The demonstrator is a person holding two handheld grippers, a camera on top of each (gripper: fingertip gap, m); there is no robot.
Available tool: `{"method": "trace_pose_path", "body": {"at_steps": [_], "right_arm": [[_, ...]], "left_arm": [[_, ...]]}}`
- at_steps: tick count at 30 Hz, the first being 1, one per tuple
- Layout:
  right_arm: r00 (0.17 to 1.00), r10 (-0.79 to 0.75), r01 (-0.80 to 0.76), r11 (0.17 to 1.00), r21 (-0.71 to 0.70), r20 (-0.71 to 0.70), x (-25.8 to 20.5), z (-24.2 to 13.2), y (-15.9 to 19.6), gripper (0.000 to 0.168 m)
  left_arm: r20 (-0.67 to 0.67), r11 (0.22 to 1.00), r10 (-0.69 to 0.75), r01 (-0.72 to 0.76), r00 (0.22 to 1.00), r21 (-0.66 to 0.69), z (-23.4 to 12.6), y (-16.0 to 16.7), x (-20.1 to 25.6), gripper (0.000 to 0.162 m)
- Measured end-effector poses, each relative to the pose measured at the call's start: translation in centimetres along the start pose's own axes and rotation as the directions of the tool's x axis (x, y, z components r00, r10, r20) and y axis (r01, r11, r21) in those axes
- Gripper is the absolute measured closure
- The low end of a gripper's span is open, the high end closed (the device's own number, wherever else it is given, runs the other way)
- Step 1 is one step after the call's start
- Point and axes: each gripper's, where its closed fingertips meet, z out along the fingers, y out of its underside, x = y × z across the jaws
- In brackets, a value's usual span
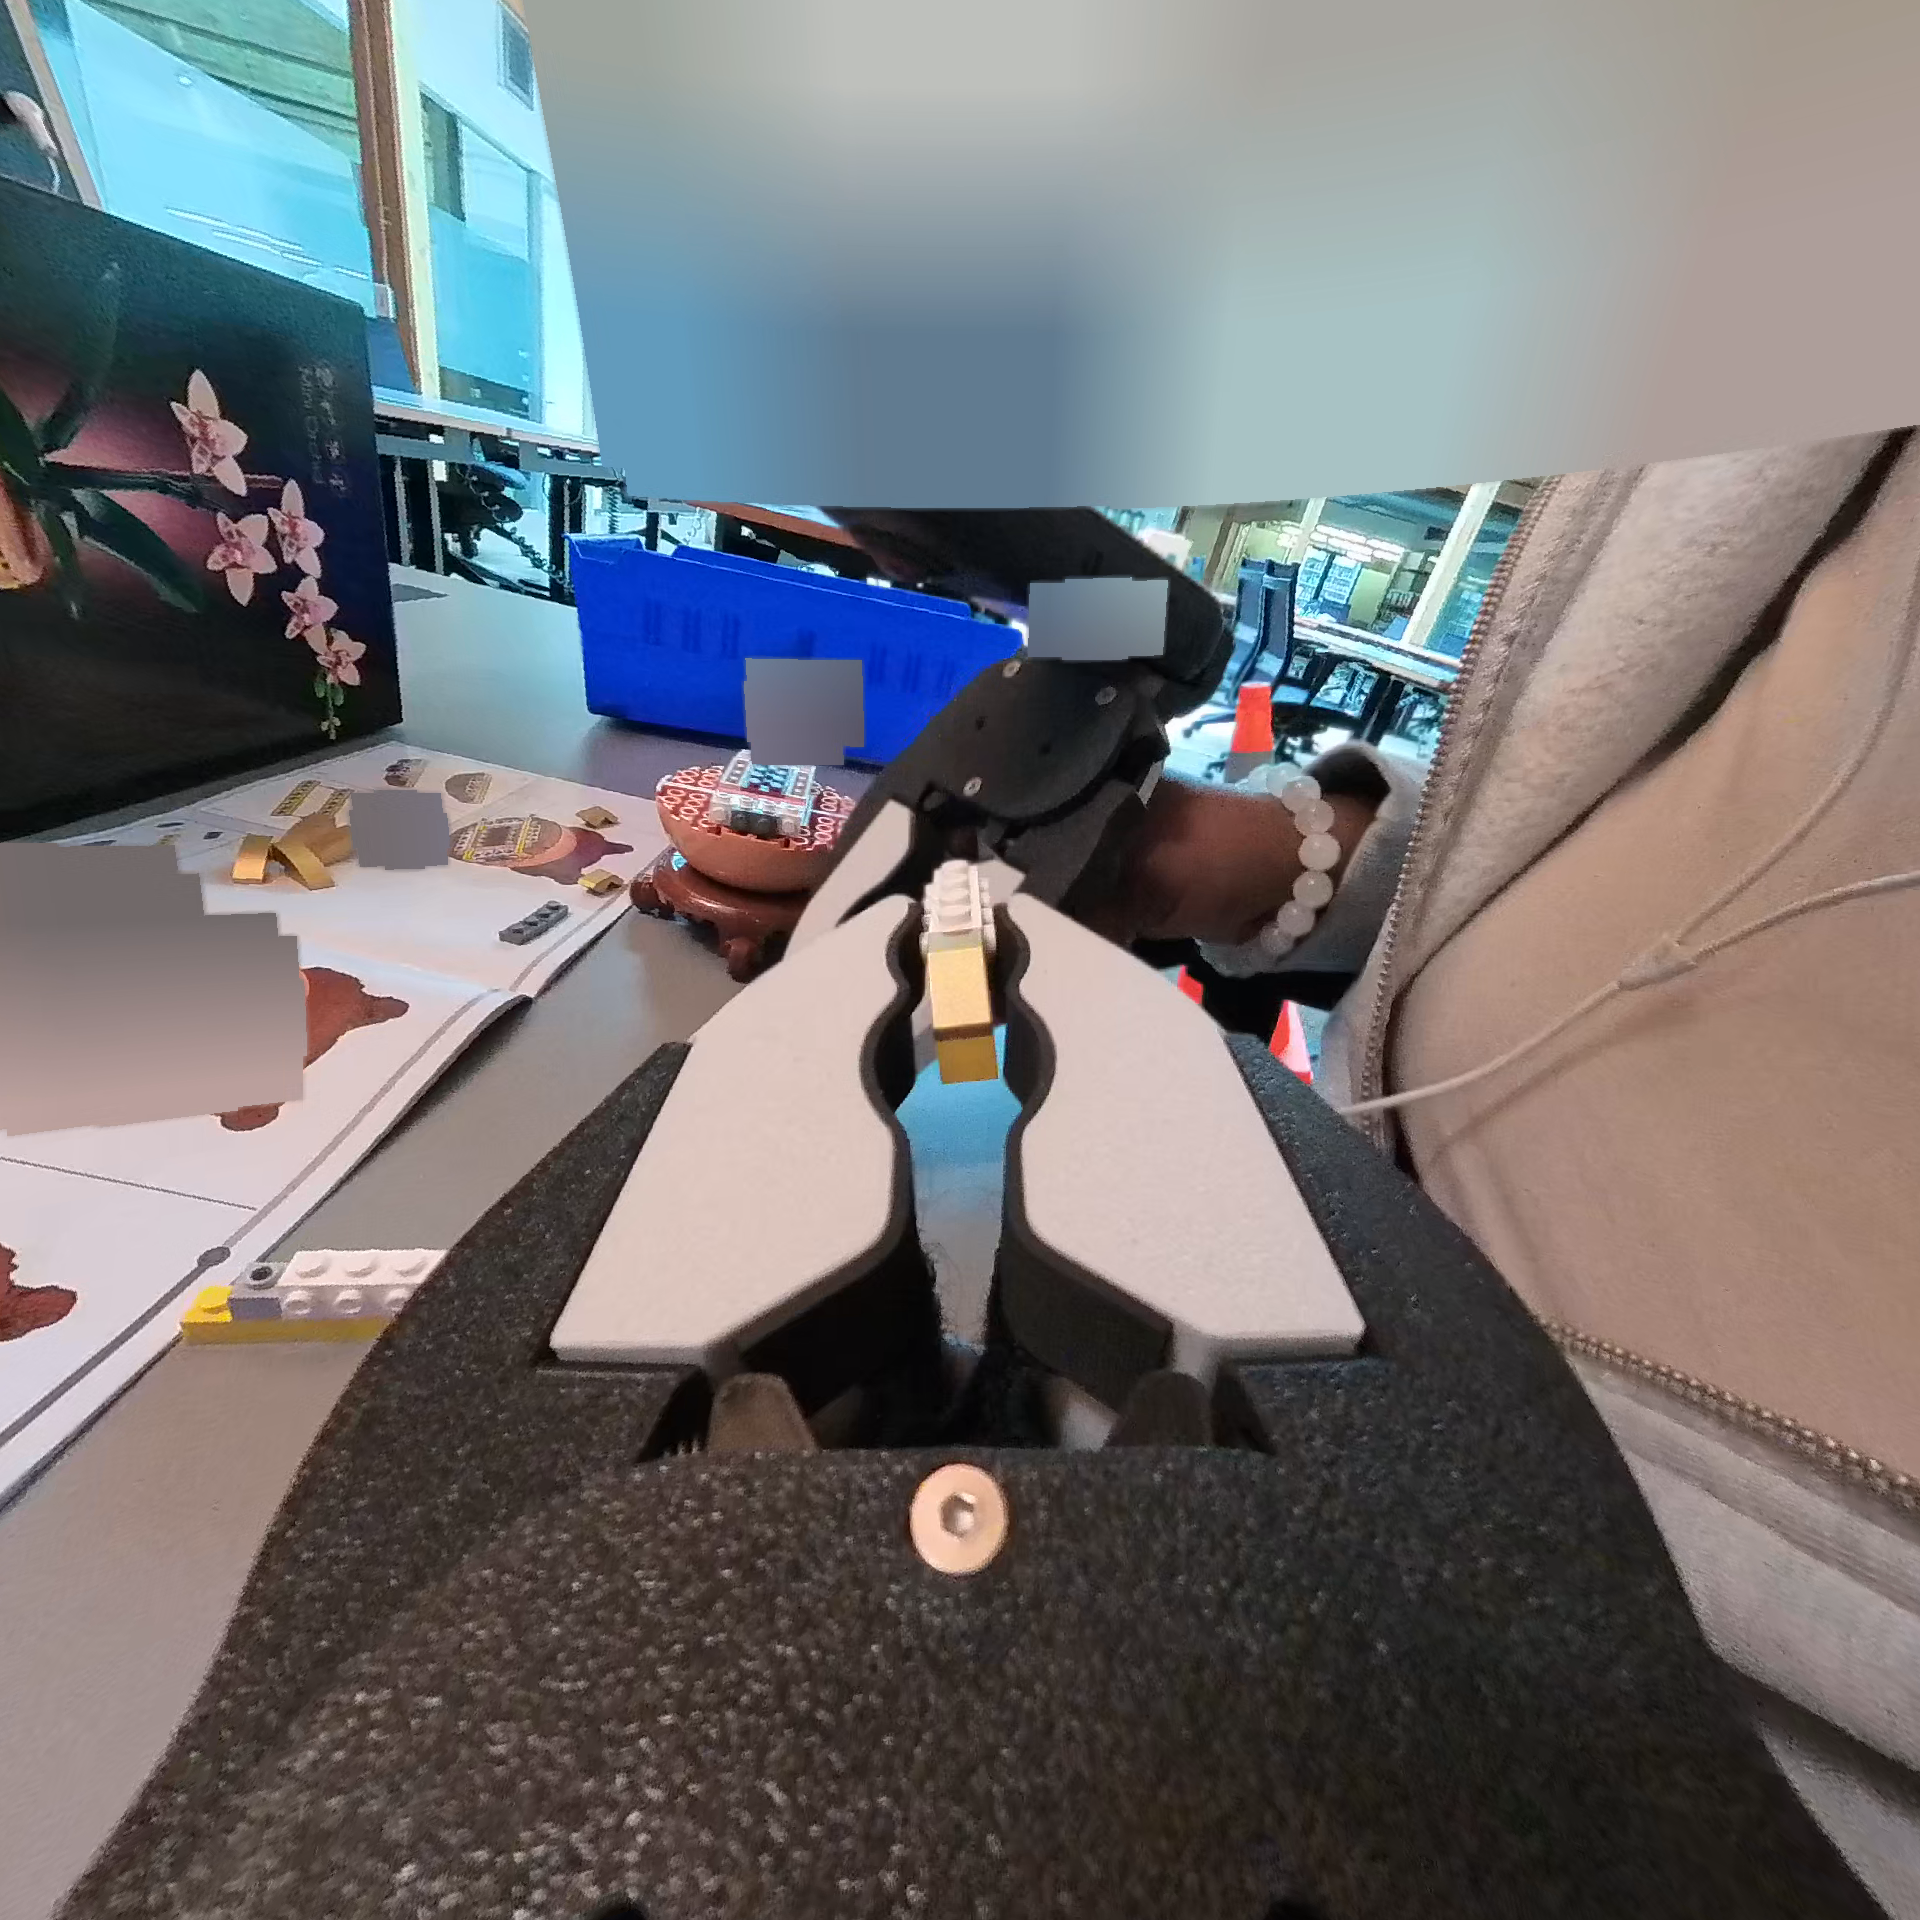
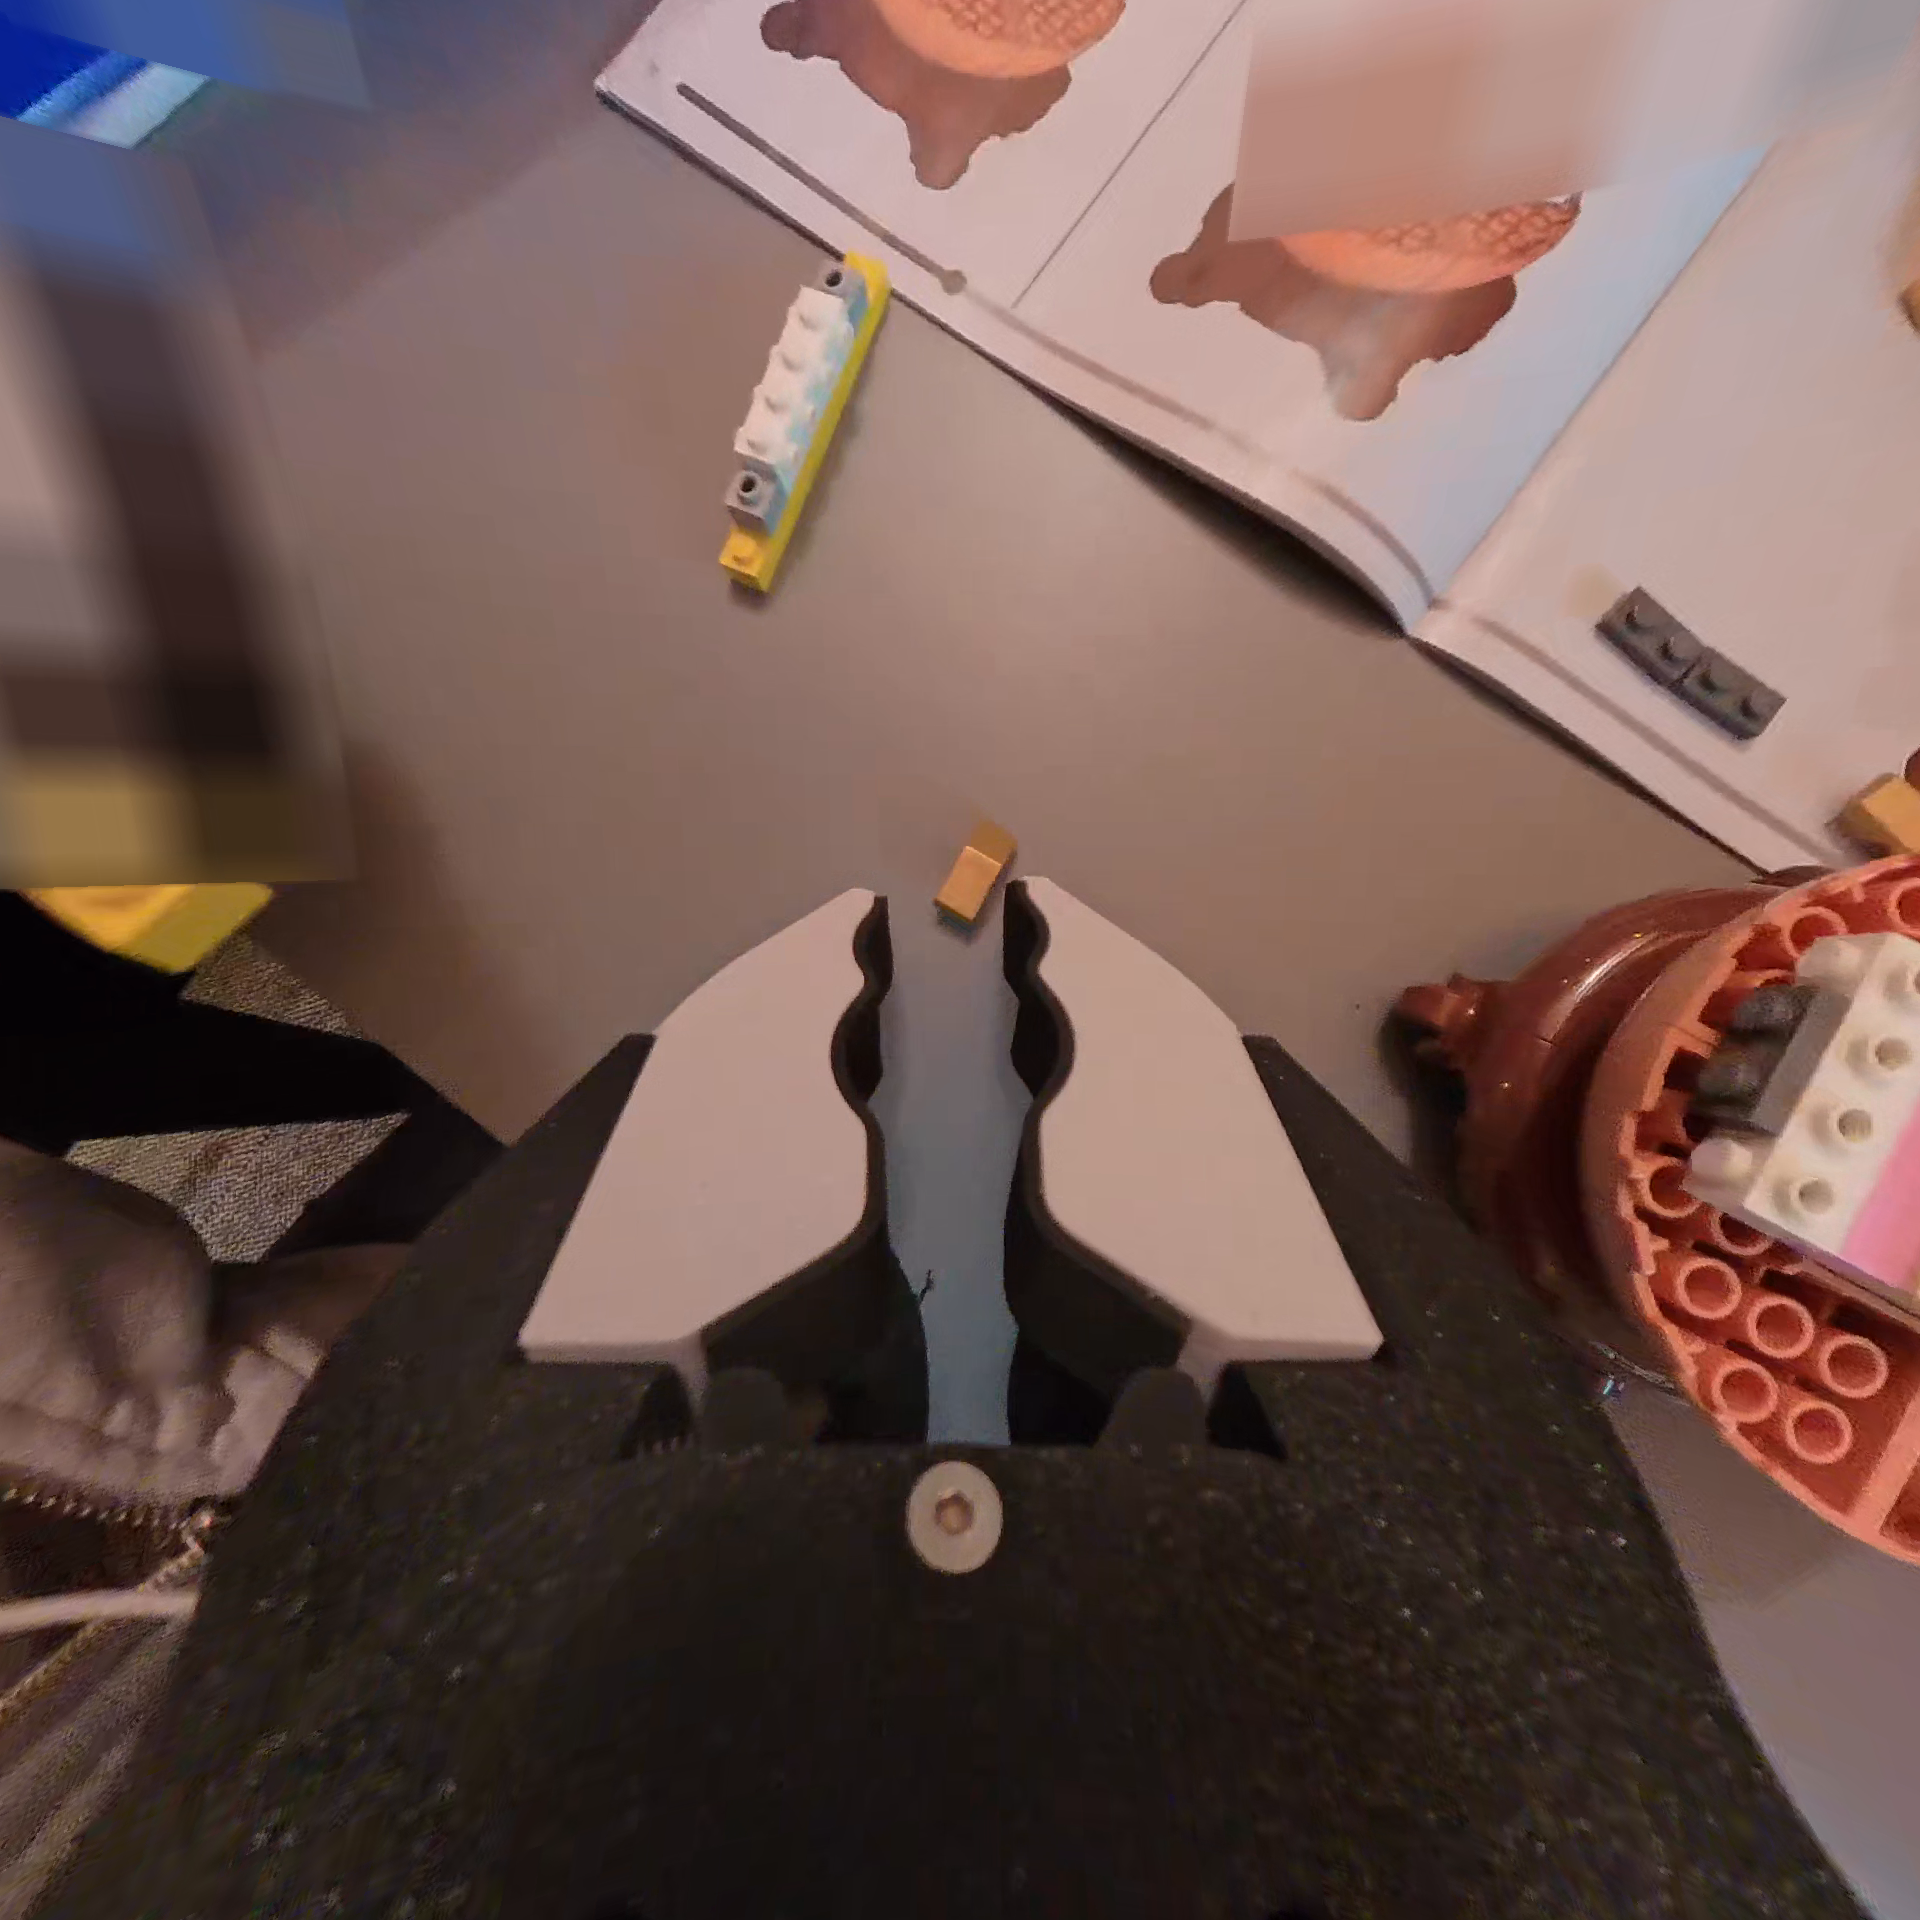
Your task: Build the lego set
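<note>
On a grey tabletop (image 2: 582, 727) lay a small gold lego tile (image 2: 974, 879), long axis pointing away, just beyond the slightly parted, empty right gripper (image 2: 945, 914). The left gripper (image 1: 958, 925) clamped a white studded lego strip with a gold end piece (image 1: 961, 992), lengthwise along its fingers; its far end was hidden.

Faint pale lettering on dark set box (image 1: 187, 540), upper right of its flower picture; too small to make out. Instruction booklet (image 2: 1195, 343) pages show printed build pictures only. No other legible writing, numbers or signs.
</note>
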Motion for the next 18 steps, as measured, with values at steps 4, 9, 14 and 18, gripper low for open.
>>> {"method": "trace_pose_path", "body": {"at_steps": [4, 9, 14, 18], "right_arm": [[1.0, 0.01, -0.01, 1.0, -0.01, -0.02, 0.5, 0.5, 0.0, 0.154], [0.999, -0.037, 0.037, 0.999, -0.022, -0.018, 0.7, 0.6, 0.1, 0.16], [0.954, -0.271, 0.265, 0.962, 0.064, 0.13, 0.1, -0.8, -0.9, 0.161], [0.851, -0.461, 0.424, 0.886, 0.189, 0.252, 0.9, -5.3, -3.5, 0.161]], "left_arm": [[-0.004, 0.999, -0.026, 0.026, 1.0, 0.027, -0.2, -0.3, -0.2, 0.151], [-0.008, 0.997, -0.051, 0.052, 0.999, 0.055, -0.4, -0.6, -0.4, 0.151], [-0.023, 0.995, -0.068, 0.07, 0.997, 0.066, -0.4, -0.6, -0.3, 0.151], [-0.049, 0.985, -0.086, 0.093, 0.995, 0.147, -0.4, -1.5, -0.5, 0.151]]}}
